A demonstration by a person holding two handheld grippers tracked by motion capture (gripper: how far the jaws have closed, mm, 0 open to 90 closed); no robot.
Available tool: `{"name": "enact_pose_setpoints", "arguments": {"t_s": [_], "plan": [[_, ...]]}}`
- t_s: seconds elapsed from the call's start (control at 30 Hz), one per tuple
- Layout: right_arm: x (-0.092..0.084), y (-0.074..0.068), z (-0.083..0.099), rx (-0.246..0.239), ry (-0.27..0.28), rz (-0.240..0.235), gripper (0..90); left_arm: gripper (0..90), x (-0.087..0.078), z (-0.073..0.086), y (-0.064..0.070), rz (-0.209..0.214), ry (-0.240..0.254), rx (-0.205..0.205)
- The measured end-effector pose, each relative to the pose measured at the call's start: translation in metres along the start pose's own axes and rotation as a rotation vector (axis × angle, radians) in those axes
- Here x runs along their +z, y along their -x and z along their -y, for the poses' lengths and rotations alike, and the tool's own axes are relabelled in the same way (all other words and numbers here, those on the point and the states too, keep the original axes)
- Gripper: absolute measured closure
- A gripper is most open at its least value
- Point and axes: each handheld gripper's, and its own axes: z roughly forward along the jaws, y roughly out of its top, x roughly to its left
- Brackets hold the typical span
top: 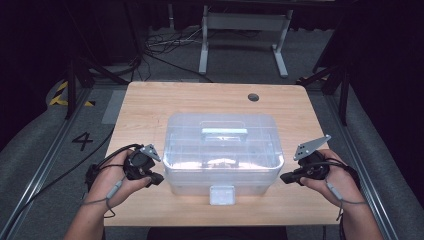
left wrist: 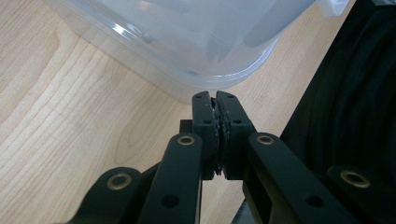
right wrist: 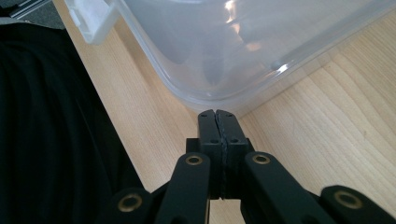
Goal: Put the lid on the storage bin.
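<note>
Left gripper view looks along two black jaws pressed together with nothing between them; the left gripper (left wrist: 215,97) has its tips just short of the rounded near corner of a clear plastic box (left wrist: 196,37), close to it but, as far as I can tell, not touching. Pale wooden table (left wrist: 70,130) runs under both.

Right gripper view gives the mirror of this: the right gripper (right wrist: 217,113) is closed tight and empty, and its tips point at the opposite near corner of the same box, again just short of the rim.

From the high view, two hands come in from the bottom edge, each holding a gripper level at the table's front. The left hand (top: 112,182) sits beside the box's left side, the right hand (top: 332,175) beside its right side, so the box lies between them. The box stands near the middle of the table, slightly toward the person. Its lid (top: 222,142) is on, with a carrying handle (top: 224,133) lying across the top and a front latch (top: 222,194) hanging at the near edge. Whether that latch is fastened I cannot tell.

Judging by this, the work on the box has hardly begun: nothing is gripped, the lid is in place, and both tools are merely lined up at the corners. Opening or moving the box remains to be done.
</note>
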Motion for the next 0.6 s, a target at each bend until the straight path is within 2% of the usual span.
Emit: {"name": "enact_pose_setpoints", "arguments": {"t_s": [0.07, 0.27, 0.37, 0.43, 0.47, 0.6], "plan": [[-0.004, 0.000, 0.001, 0.003, 0.012, 0.002, 90.0, 86.4, -0.003, 0.001, -0.002, 0.000, 0.017, -0.002], [-0.017, 0.005, 0.003, 0.008, 0.083, 0.020, 90.0, 84.8, -0.016, 0.006, -0.008, -0.019, 0.129, -0.047], [-0.024, 0.006, 0.002, 0.019, 0.125, 0.031, 90.0, 84.3, -0.023, 0.010, -0.010, -0.042, 0.189, -0.073], [-0.028, 0.009, 0.001, 0.020, 0.155, 0.038, 90.0, 82.4, -0.027, 0.014, -0.010, -0.062, 0.248, -0.097], [-0.028, 0.009, 0.001, 0.020, 0.155, 0.038, 90.0, 82.2, -0.027, 0.014, -0.010, -0.062, 0.248, -0.097], [-0.035, 0.016, -0.001, 0.044, 0.229, 0.058, 90.0, 80.3, -0.039, 0.022, -0.010, -0.105, 0.352, -0.135]]}}
